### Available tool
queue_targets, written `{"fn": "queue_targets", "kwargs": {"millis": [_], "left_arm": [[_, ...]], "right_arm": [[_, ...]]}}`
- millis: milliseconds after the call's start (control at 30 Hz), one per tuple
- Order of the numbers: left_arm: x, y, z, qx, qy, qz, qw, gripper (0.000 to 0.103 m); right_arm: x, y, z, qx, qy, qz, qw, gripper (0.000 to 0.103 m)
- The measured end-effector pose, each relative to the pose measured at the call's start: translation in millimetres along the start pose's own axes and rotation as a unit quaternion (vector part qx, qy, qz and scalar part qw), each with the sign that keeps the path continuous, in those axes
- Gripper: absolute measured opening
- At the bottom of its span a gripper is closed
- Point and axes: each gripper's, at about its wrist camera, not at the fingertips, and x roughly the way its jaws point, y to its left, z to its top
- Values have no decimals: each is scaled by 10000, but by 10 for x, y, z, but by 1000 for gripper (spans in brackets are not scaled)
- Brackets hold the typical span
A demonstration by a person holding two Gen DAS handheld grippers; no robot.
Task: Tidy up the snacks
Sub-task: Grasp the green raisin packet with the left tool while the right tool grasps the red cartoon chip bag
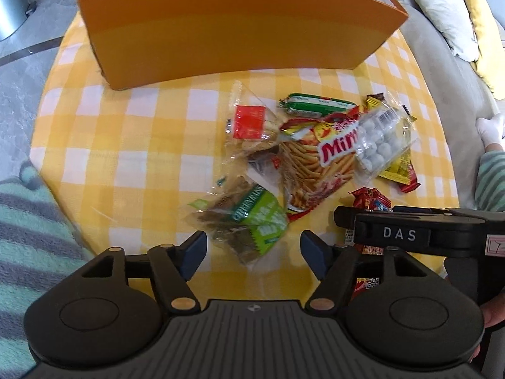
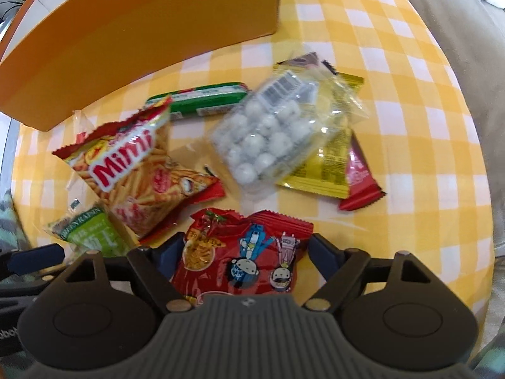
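My left gripper [image 1: 254, 254] stands open over the yellow checked tablecloth [image 1: 126, 145]. A clear packet with a green label [image 1: 252, 221] lies just ahead of its fingertips, untouched. My right gripper [image 2: 247, 251] points down, open, with a red cartoon snack packet [image 2: 249, 252] lying flat between its pads; the packet is not crumpled. Beyond lie a Mimi stick-snack bag [image 2: 132, 164], a clear pack of white balls [image 2: 265, 139], a green tube [image 2: 205, 98], a yellow packet [image 2: 325, 170] and a red bar [image 2: 359, 183]. A clear packet with a red label [image 1: 249, 123] lies further left.
An orange box [image 1: 221, 31] stands at the far side of the table, open at the top. A grey sofa with white and yellow cushions [image 1: 442, 15] is on the right, with a person's socked foot [image 1: 489, 126]. A striped teal blanket [image 1: 28, 221] lies left.
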Motion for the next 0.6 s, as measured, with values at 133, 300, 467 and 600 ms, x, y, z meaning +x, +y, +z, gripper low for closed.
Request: {"fn": "queue_targets", "kwargs": {"millis": [133, 300, 467, 600], "left_arm": [[29, -22, 40, -234, -54, 133, 9996, 82], [96, 42, 75, -589, -95, 298, 9978, 77], [105, 19, 55, -436, -161, 329, 9984, 68], [93, 10, 35, -346, -201, 262, 9989, 63]], "right_arm": [[-15, -128, -45, -131, -28, 120, 9998, 79], [-52, -165, -118, -377, -99, 209, 9990, 76], [-143, -150, -158, -432, -216, 407, 9980, 66], [-303, -183, -183, -471, -322, 541, 9969, 61]]}}
